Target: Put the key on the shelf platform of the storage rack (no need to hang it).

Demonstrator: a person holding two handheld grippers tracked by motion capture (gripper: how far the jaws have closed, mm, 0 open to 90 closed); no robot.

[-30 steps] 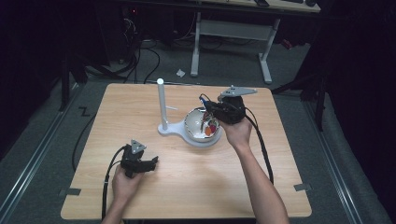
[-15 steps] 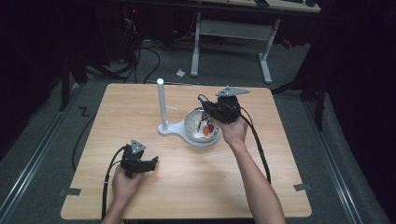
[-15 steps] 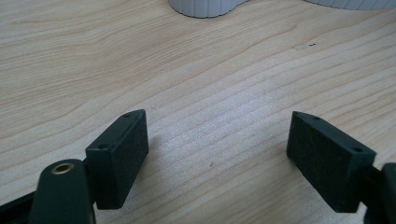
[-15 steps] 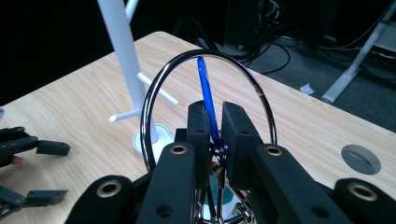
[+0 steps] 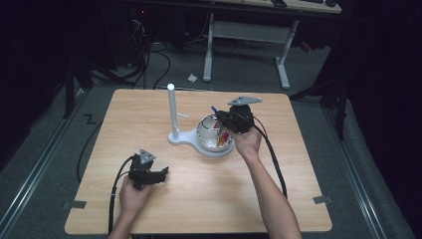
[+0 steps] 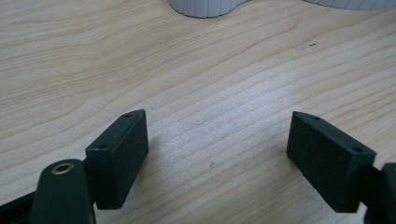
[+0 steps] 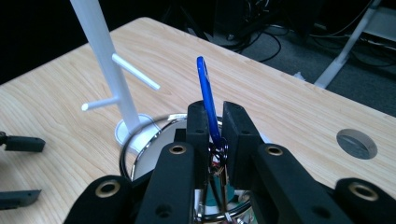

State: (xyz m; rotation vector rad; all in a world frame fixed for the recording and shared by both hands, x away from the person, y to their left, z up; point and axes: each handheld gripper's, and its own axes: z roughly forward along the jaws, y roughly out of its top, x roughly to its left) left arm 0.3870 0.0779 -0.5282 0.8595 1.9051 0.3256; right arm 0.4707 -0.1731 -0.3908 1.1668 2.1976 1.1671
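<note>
Fingers (image 7: 236,135) on right gripper (image 7: 215,122) pinching a blue plastic tag (image 7: 205,93), thin and flat, sticking up over the shiny bowl (image 5: 211,137). Sitting right by the white stand (image 7: 100,56), smooth round pegs just left, long axis roughly upright. Left gripper (image 6: 217,154) chilling wide open, holding nothing, over woodgrain table (image 6: 210,84), well apart.

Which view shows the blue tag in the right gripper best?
The right gripper view: the blue tag stands upright, pinched between the right gripper's jaws. In the high view it is a tiny blue speck above the bowl.
</note>
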